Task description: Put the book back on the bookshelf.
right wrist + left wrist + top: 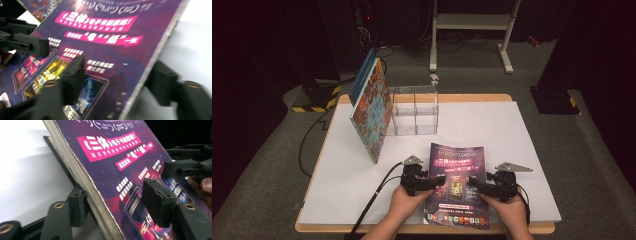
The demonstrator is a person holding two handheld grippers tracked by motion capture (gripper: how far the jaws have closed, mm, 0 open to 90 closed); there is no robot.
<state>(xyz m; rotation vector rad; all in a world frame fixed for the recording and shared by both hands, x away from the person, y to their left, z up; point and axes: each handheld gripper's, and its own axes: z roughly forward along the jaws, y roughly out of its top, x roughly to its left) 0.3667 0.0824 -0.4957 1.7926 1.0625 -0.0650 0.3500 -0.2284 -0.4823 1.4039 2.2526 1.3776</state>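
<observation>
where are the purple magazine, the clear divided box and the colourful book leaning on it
purple magazine (458, 172), high view, middle of its cover
clear divided box (414, 111), high view, its centre divider wall
colourful book (371, 111), high view, middle of its patterned cover

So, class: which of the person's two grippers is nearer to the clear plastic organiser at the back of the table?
Left. The left gripper grips the purple magazine's left edge, roughly below the organiser; the right gripper grips its right edge, farther right.
</observation>
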